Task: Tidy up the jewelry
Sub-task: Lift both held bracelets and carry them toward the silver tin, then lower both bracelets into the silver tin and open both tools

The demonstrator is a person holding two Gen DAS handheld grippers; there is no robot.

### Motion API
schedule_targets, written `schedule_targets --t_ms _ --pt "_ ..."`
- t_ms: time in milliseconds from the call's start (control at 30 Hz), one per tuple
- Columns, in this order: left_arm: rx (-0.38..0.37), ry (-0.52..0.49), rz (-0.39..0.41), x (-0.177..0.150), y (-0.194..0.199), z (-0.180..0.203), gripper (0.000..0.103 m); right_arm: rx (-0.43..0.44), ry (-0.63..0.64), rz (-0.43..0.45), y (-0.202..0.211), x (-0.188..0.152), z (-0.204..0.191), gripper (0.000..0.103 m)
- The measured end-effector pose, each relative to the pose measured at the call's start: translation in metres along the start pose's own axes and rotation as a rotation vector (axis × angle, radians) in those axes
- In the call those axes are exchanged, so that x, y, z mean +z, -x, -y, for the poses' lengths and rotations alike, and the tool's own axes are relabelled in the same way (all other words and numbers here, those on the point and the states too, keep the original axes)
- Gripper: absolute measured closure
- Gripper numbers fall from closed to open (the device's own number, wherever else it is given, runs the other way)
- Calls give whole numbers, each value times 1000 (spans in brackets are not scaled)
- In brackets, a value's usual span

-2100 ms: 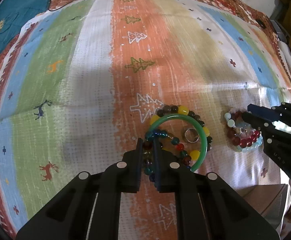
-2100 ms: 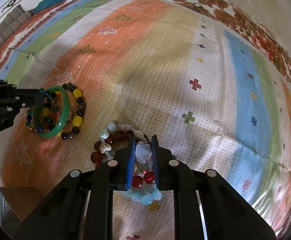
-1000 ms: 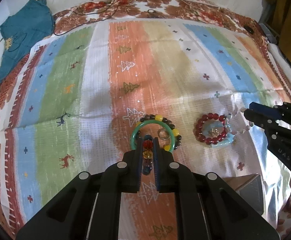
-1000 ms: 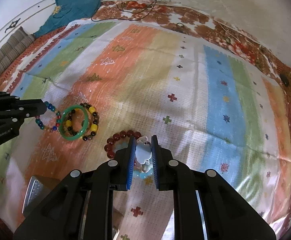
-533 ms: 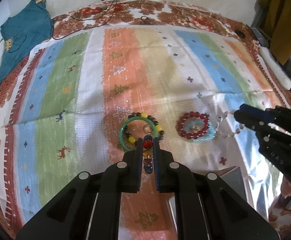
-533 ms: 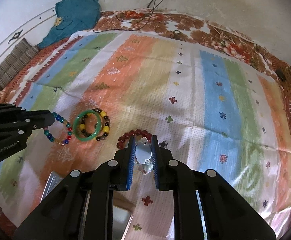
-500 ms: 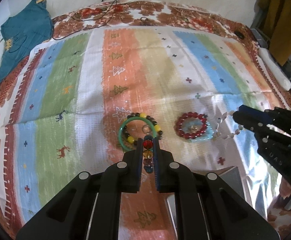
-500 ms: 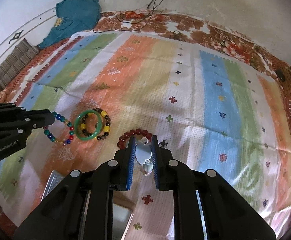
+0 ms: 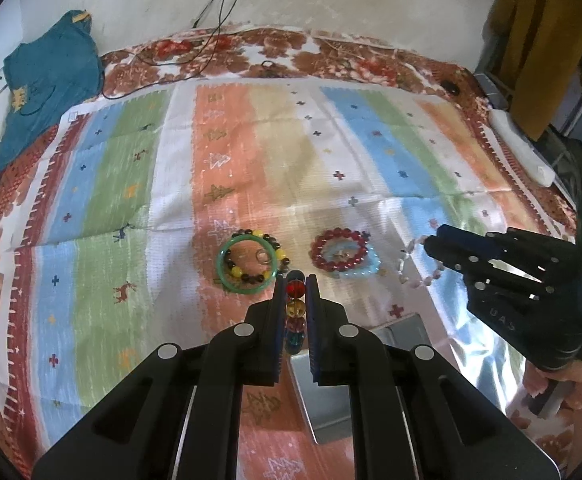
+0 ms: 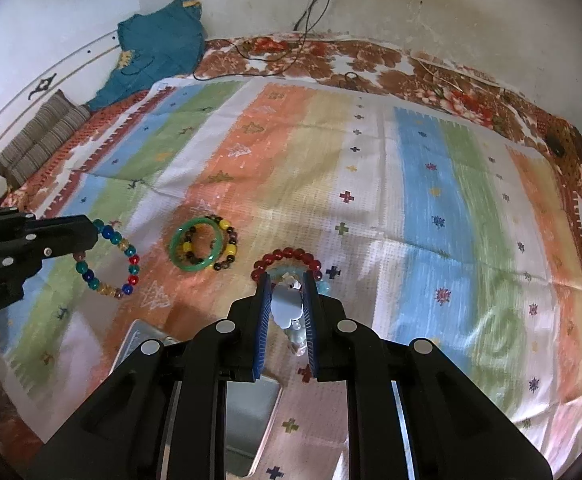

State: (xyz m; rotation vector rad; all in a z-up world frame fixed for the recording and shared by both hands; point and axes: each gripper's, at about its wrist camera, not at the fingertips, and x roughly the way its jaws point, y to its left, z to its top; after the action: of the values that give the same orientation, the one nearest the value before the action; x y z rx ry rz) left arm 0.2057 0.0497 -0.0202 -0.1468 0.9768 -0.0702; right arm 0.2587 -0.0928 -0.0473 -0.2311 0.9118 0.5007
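Below, a striped cloth [image 9: 139,184] is spread, a green bangle [image 9: 227,276] and red bracelet [image 9: 339,250] are left lying on it, while multicoloured beads [image 10: 109,258] are pinched above it by the closed left gripper [image 9: 295,280] and pale beads [image 9: 411,264] by the closed right gripper [image 10: 287,280].

Both grippers up off the striped cloth [image 10: 371,208], each holding a bracelet.

Right gripper [image 10: 287,306] clamped on pale bracelet [image 10: 287,308], which hangs between the jaws. Left gripper [image 10: 91,236], at frame left, pinches multicolour bracelet [image 10: 109,258] by one edge; loop dangles free. On cloth: green bangle [image 10: 197,249] over a dark-and-yellow bead bracelet [image 10: 227,248]; red bracelet [image 10: 287,258] just beyond the right jaws. Metal box [image 10: 247,420] below. Teal garment [image 10: 159,52] far corner.
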Motion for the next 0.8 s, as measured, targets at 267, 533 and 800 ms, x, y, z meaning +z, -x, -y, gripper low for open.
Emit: schedule_targets --t_ms 267,533,800 --pt "-7 -3 37 -13 23 9 94 7 29 34 24 -10 -13 86" --pt "-30 -22 60 -24 39 22 94 28 32 36 36 -24 -20 86" --pt "-51 -46 54 -38 43 36 94 45 30 37 48 -39 -25 86"
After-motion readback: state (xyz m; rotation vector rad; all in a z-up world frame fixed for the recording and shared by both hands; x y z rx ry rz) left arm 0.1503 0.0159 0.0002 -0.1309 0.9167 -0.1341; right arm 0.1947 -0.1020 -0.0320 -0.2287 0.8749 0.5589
